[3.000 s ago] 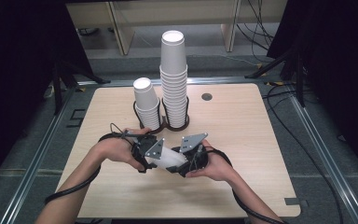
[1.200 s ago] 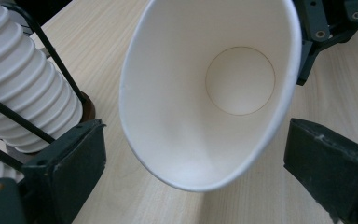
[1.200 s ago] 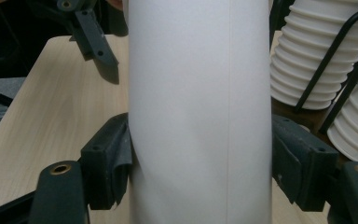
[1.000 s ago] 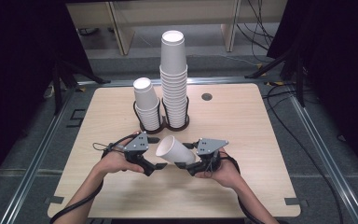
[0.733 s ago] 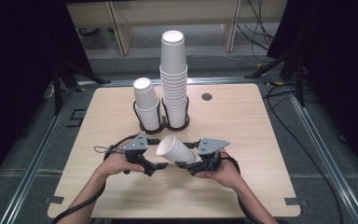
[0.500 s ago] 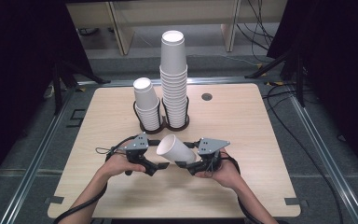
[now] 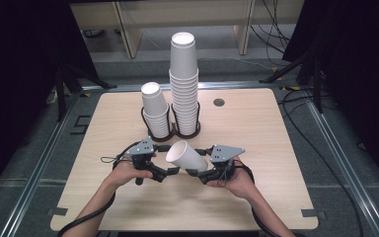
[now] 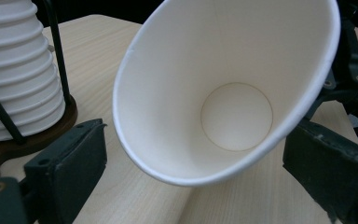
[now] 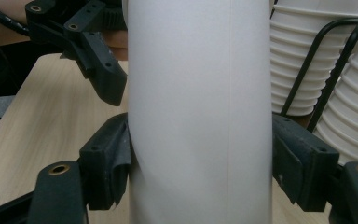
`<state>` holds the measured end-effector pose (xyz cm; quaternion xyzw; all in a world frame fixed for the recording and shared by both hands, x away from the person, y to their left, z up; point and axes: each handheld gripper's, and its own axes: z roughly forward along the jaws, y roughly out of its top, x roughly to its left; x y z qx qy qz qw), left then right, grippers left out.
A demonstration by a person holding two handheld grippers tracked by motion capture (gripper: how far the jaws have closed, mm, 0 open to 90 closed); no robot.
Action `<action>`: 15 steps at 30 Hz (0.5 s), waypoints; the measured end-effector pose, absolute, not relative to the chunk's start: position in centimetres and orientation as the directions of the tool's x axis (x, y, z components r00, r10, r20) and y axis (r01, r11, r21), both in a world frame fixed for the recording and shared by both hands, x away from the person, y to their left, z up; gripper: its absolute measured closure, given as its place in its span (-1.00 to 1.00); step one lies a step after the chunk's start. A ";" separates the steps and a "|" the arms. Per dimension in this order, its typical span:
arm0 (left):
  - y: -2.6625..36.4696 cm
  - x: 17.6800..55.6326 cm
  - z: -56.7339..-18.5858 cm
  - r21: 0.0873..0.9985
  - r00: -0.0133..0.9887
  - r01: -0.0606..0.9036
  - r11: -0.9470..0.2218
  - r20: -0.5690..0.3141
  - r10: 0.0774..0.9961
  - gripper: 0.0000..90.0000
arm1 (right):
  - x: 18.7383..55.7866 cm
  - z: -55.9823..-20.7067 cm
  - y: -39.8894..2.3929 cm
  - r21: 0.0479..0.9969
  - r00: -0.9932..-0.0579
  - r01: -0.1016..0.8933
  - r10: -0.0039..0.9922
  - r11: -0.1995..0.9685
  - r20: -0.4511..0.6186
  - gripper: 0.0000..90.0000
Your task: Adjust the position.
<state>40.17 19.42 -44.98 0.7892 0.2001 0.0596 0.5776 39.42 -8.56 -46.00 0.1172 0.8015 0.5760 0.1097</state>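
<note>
A single white paper cup (image 7: pixel 190 157) lies tilted over the table's near middle, mouth toward the left. My right gripper (image 7: pixel 197 170) is shut on its lower body; in the right gripper view both pads press the cup (image 9: pixel 196 93) wall, with the gripper (image 9: pixel 200 154) centred on it. My left gripper (image 7: pixel 170 172) stands open just under the cup's mouth. In the left gripper view the cup (image 8: pixel 223 93) shows its empty inside, and the gripper (image 8: pixel 198 140) has its jaws spread either side of the rim, not pressing it.
Two stacks of white cups stand in a black wire holder (image 7: pixel 170 132) behind the hands: a short stack (image 7: pixel 155 111) on the left and a tall stack (image 7: pixel 184 84) on the right. A round grommet (image 7: pixel 219 102) sits at the back of the wooden table (image 7: pixel 276 148).
Three seconds ago both grippers were close together at the cup. They have since come toward the near edge and apart, the cup staying in the right gripper. Over the last second nothing has moved.
</note>
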 end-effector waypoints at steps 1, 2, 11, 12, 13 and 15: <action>19.4 40.2 -44.9 0.936 0.912 0.247 -0.252 -0.137 0.386 -0.87 | 39.5 -46.0 -8.6 0.950 -0.949 0.050 0.312 0.309 -0.052 -0.39; 19.4 40.2 -44.9 0.936 0.912 0.249 -0.248 -0.141 0.386 -0.87 | 39.6 -45.9 -8.6 0.952 -0.947 0.036 0.315 0.306 -0.066 -0.39; 19.2 40.4 -44.7 0.941 0.913 0.247 -0.229 -0.147 0.380 -0.88 | 39.6 -45.8 -8.5 0.950 -0.950 0.043 0.307 0.309 -0.057 -0.39; 19.2 40.4 -44.7 0.942 0.913 0.248 -0.227 -0.149 0.379 -0.88 | 39.6 -45.8 -8.5 0.950 -0.950 0.052 0.310 0.308 -0.048 -0.39; 19.1 40.4 -44.7 0.942 0.914 0.249 -0.226 -0.151 0.376 -0.88 | 39.6 -45.8 -8.5 0.950 -0.949 0.053 0.310 0.308 -0.047 -0.39; 19.0 40.4 -44.6 0.942 0.915 0.253 -0.219 -0.159 0.372 -0.88 | 39.6 -45.8 -8.5 0.950 -0.949 0.037 0.308 0.309 -0.063 -0.39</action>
